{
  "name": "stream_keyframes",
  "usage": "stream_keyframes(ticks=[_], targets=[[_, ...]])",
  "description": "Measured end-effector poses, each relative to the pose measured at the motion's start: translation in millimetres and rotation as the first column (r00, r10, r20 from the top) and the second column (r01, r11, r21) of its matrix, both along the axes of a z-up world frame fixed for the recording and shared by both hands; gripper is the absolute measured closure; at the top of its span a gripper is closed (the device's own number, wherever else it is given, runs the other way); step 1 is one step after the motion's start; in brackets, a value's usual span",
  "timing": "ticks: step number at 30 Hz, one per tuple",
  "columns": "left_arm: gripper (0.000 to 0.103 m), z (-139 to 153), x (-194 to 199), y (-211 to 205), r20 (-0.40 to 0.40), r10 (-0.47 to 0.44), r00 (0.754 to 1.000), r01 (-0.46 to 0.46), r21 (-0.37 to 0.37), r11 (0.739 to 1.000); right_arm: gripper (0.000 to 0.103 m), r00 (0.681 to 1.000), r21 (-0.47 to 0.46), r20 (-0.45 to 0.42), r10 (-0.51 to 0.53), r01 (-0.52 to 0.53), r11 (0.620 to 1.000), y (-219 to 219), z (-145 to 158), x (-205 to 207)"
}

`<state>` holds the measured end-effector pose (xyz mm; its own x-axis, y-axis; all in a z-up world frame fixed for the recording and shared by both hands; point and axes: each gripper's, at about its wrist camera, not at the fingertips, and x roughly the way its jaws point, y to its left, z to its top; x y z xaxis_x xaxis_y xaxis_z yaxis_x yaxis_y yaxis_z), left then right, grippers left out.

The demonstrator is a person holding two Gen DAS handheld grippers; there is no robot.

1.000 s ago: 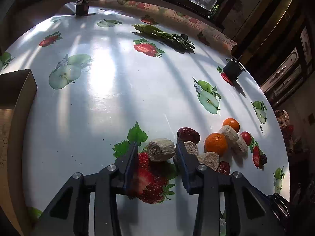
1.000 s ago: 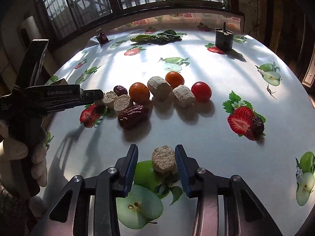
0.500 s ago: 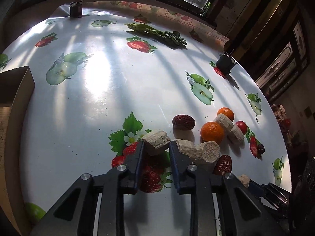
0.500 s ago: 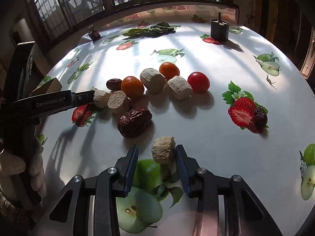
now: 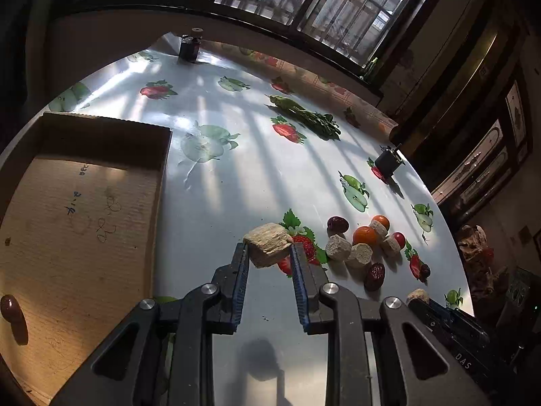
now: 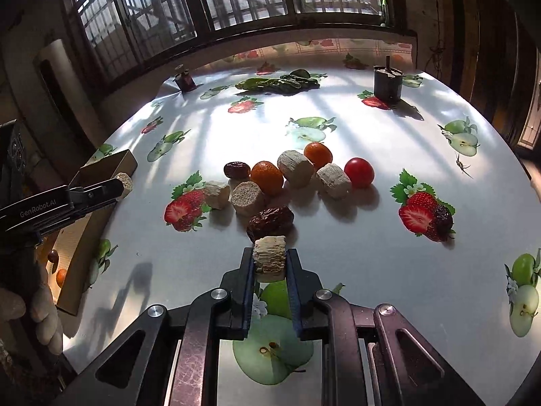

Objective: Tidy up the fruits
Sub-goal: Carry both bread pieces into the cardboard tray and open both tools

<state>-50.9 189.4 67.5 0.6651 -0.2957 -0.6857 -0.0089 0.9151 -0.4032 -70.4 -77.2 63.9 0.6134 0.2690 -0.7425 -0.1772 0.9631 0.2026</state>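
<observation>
My left gripper [image 5: 268,252] is shut on a beige fibrous chunk [image 5: 268,242], lifted off the table beside the open cardboard box [image 5: 84,220]. A dark date [image 5: 10,308] lies in that box. My right gripper [image 6: 269,262] hangs just above the table, its jaws closing with the pads pressed on another beige chunk [image 6: 269,257]. Beyond it sits the pile: a wrinkled date [image 6: 270,219], a small date [image 6: 236,170], two oranges [image 6: 267,176], a red tomato [image 6: 359,172] and several beige chunks [image 6: 294,168]. In the right wrist view the left gripper [image 6: 118,182] is over the box rim [image 6: 101,169].
The tablecloth [image 6: 372,142] carries printed strawberries and apples that are flat pictures. Leafy greens [image 6: 277,83], a dark cylinder [image 6: 387,83] and a small bottle [image 6: 185,79] stand at the far side. A gloved hand [image 6: 44,311] holds the left gripper.
Both grippers closed on their beige chunks. The left one lifted its chunk and carried it left toward the box; the right one raised its chunk slightly off the table.
</observation>
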Motion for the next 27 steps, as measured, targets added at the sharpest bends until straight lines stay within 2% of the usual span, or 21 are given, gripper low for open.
stream_keyframes(ticks=[2, 5, 11, 17, 23, 27], targets=[[0.079, 4, -12, 30, 0.003, 0.067, 0.998, -0.067, 0.013, 0.998, 0.084, 0.999, 0.005, 0.016, 0.042, -0.042, 0.999, 17, 9, -3], [0.079, 7, -29, 70, -0.001, 0.163, 0.987, -0.163, 0.075, 0.984, 0.084, 0.991, 0.029, 0.03, 0.127, -0.128, 0.991, 51, 20, -5], [0.079, -10, -49, 127, -0.055, 0.288, 0.956, -0.274, 0.184, 0.944, 0.084, 0.944, 0.128, -0.002, 0.33, -0.327, 0.936, 142, 22, 5], [0.079, -28, -45, 150, -0.109, 0.287, 0.952, -0.263, 0.191, 0.946, 0.083, 0.876, 0.09, -0.031, 0.482, -0.478, 0.874, 234, 9, 11], [0.078, -38, -41, 153, -0.142, 0.267, 0.953, -0.239, 0.188, 0.953, 0.083, 0.848, 0.018, -0.102, 0.52, -0.521, 0.853, 281, -19, 17], [0.078, -36, -47, 158, -0.126, 0.274, 0.953, -0.253, 0.161, 0.954, 0.083, 0.839, -0.027, -0.123, 0.529, -0.536, 0.844, 294, -31, 17]])
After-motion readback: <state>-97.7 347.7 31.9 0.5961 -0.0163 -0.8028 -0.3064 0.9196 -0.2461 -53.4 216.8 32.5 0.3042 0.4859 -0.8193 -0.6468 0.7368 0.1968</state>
